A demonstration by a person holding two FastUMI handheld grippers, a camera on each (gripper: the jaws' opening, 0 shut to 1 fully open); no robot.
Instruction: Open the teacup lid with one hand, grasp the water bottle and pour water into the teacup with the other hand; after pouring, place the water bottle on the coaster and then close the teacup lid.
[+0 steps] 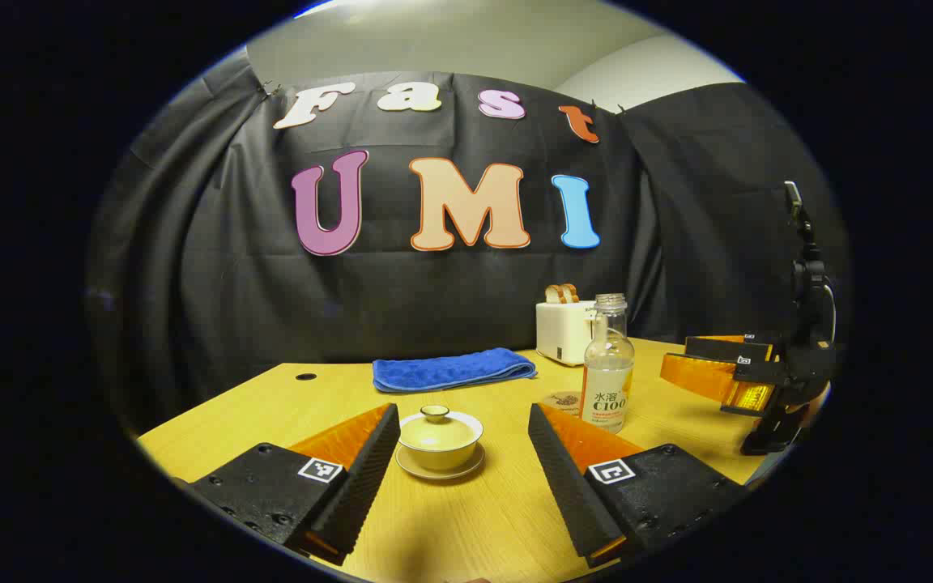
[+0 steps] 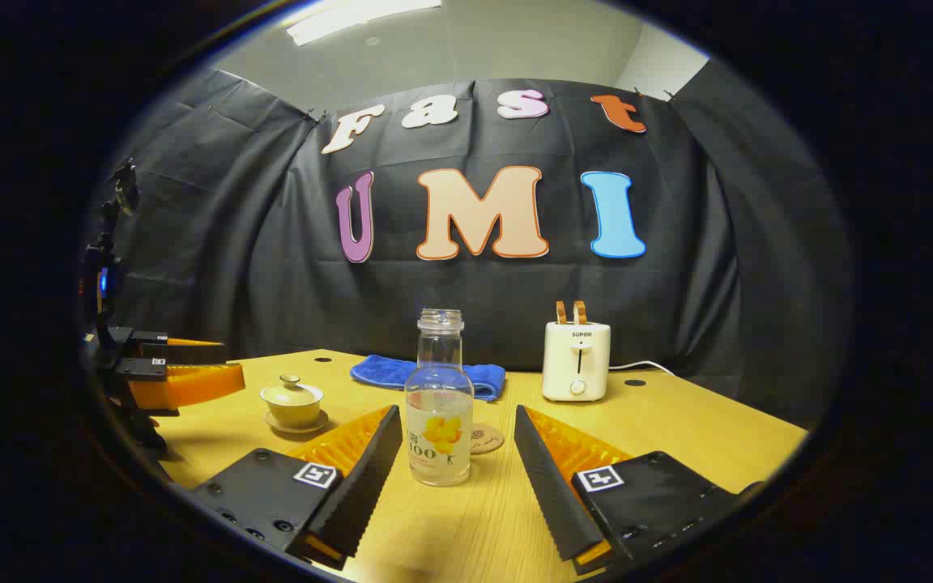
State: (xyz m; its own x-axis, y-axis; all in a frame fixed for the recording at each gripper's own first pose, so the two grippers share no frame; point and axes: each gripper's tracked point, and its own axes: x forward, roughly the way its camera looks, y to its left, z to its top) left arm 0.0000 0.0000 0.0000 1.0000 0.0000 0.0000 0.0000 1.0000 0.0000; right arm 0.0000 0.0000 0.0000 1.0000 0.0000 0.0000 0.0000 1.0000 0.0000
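Note:
A pale yellow teacup (image 1: 440,444) with its lid (image 1: 435,414) on stands on a saucer, just ahead of my left gripper (image 1: 463,421), which is open with the cup beyond its fingertips. The capless water bottle (image 1: 607,364) stands upright to the cup's right, and a round coaster (image 1: 561,399) lies beside it. In the right gripper view the bottle (image 2: 439,401) stands just ahead of my open right gripper (image 2: 456,425), the coaster (image 2: 486,440) behind it and the teacup (image 2: 293,402) to the left. The right gripper (image 1: 697,356) hovers right of the bottle; the left gripper (image 2: 232,360) hovers left of the cup.
A folded blue towel (image 1: 452,369) lies at the back of the wooden table (image 1: 466,518). A white toaster (image 2: 576,359) with two slices of toast stands at the back right, its cord trailing right. Two round holes sit in the tabletop near the wall.

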